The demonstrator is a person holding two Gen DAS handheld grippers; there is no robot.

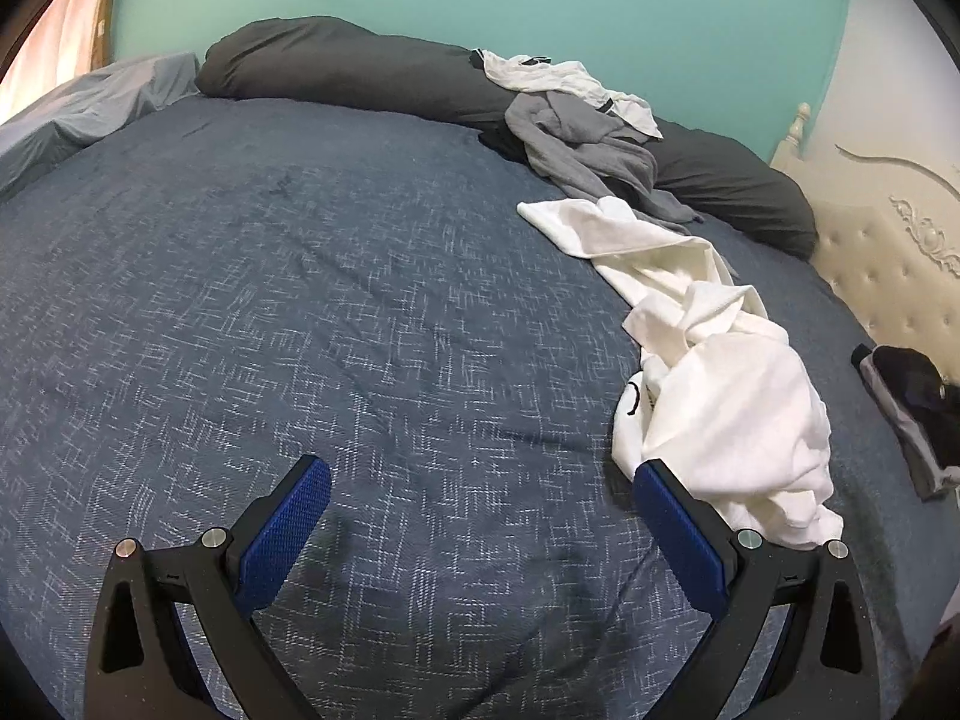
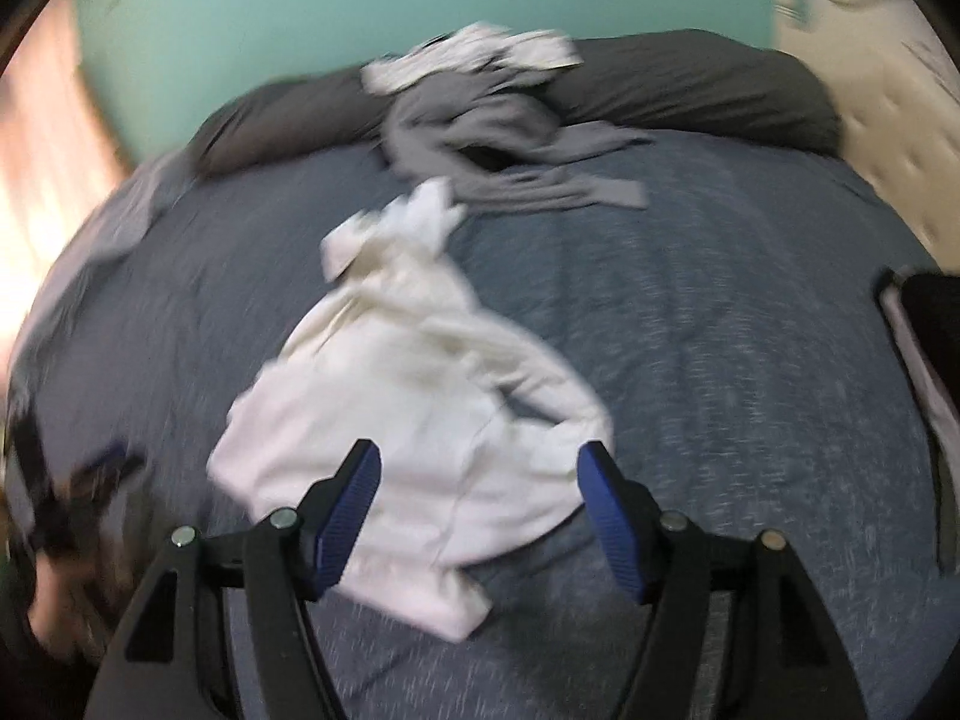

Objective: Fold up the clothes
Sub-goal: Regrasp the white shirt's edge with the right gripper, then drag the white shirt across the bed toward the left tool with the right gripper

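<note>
Left wrist view: the left gripper (image 1: pixel 480 516) hangs over the blue bed (image 1: pixel 300 312) with its jaws spread wide and nothing between them; the crumpled white shirt (image 1: pixel 720 372) lies just beyond and outside the right-hand jaw, whose tip overlaps its near edge. Farther ahead, a grey garment (image 1: pixel 588 150) is heaped against dark pillows (image 1: pixel 360 69). In the blurred right wrist view, the right gripper (image 2: pixel 480 480) also gapes wide, empty, with the shirt (image 2: pixel 408 384) spread between and ahead of its jaws.

white garment (image 1: pixel 720 360), blue crosshatched bedspread (image 1: pixel 300 300), teal wall (image 1: pixel 480 0)
</note>
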